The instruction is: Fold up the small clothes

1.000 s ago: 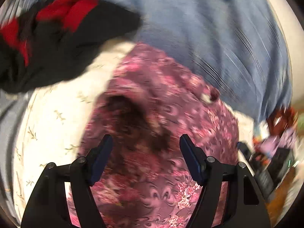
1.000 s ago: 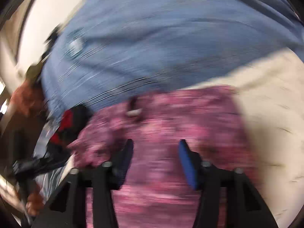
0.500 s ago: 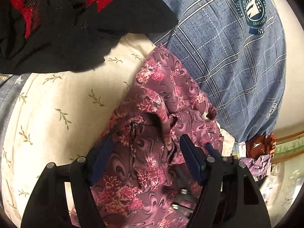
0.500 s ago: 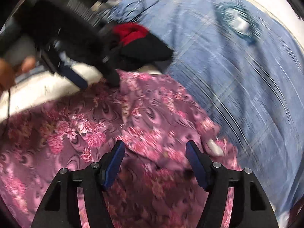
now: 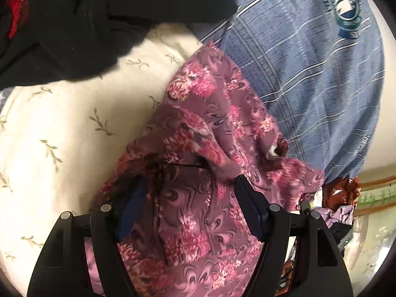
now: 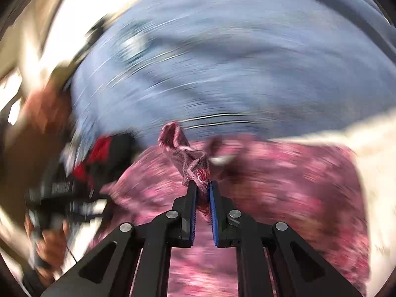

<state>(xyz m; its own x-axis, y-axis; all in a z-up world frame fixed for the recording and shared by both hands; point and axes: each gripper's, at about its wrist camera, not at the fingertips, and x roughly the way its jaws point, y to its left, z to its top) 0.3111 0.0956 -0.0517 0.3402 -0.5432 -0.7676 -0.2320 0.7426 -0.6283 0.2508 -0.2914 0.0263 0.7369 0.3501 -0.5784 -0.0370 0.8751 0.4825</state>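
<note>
the floral garment (image 5: pixel 198 128) lay bunched on a cream leaf-print bed sheet (image 5: pixel 61 128), against a blue plaid shirt (image 5: pixel 309 79). the left gripper (image 5: pixel 188 198) stood with jaws wide apart, a raised fold of the garment between them; its left pad was partly hidden under cloth, and contact could not be confirmed. the right gripper (image 6: pixel 203 190) had jaws closing, nearly together, with a twisted ridge of the garment pinched between the pads. the right wrist view was heavily blurred. a black and red garment (image 5: pixel 74 24) was cut off at the top.
</note>
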